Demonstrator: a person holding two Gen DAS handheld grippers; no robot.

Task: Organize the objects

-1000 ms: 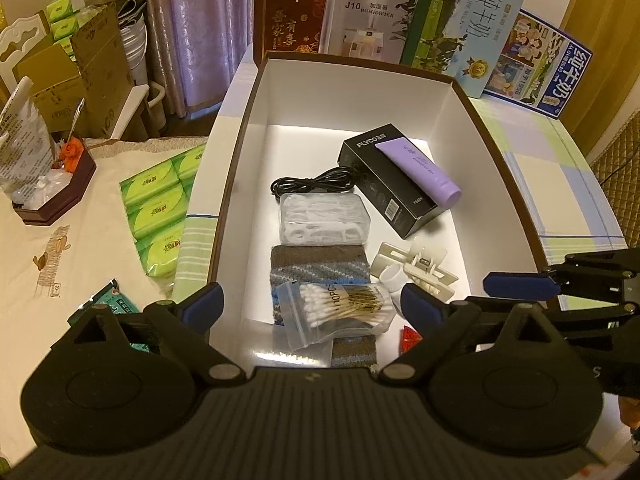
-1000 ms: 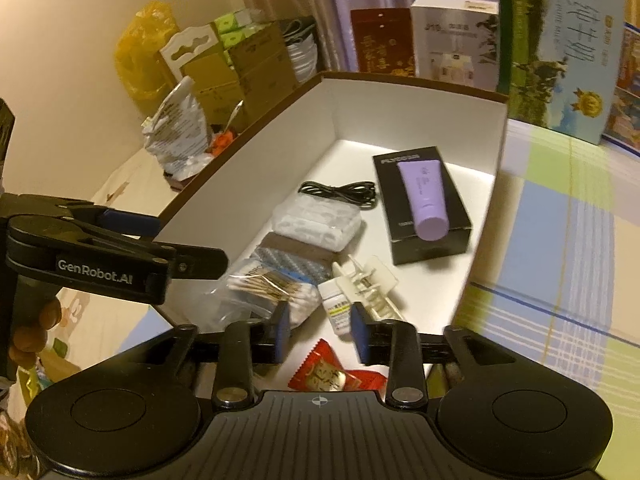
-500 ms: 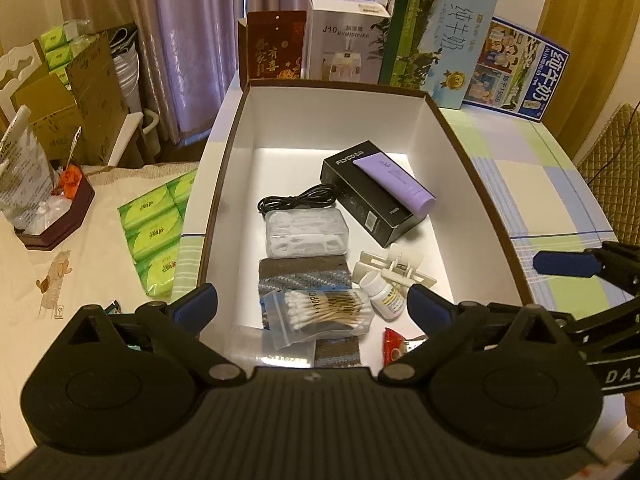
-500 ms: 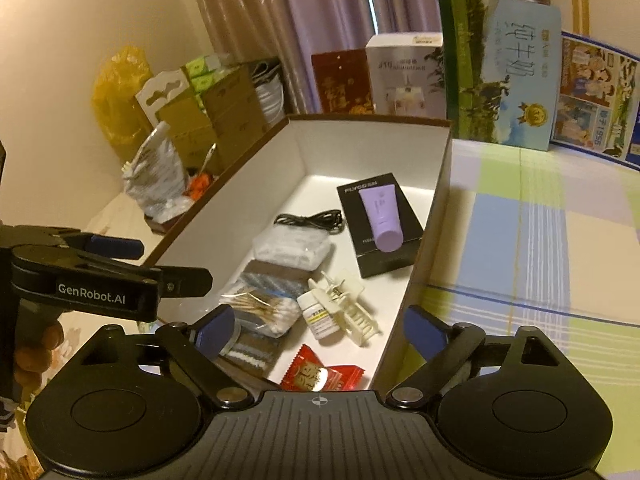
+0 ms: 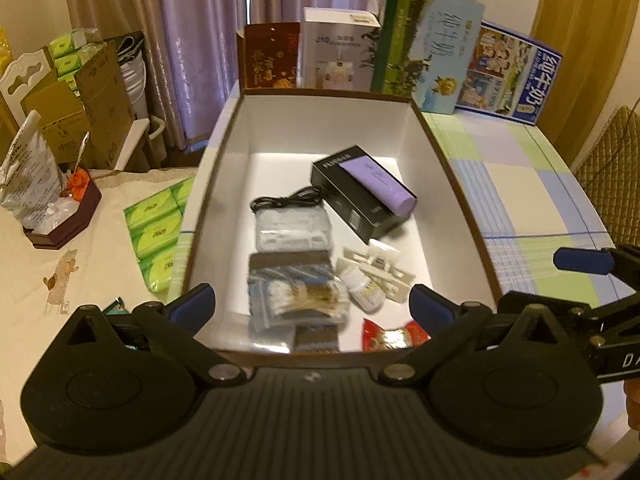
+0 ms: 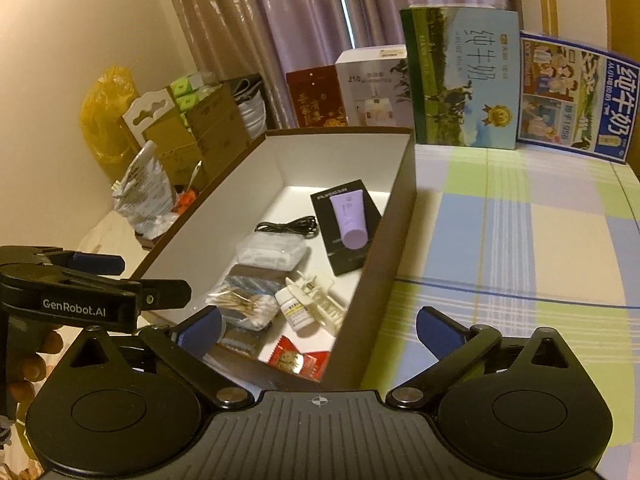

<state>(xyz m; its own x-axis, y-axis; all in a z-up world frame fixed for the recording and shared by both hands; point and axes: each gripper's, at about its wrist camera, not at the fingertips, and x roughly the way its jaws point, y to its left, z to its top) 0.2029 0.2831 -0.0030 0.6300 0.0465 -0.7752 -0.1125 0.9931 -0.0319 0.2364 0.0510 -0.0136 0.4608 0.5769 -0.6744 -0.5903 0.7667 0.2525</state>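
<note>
Nine small items lie in the white-lined box under the left gripper, jaws spread, empty. From the right wrist, the right gripper is opening, empty; the checked tablecloth looks cleared, so sorting seems nearly done.

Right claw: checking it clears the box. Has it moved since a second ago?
Yes. The right claw has drawn back from the pill bottle toward the box near edge, empty jaws opening.
</note>
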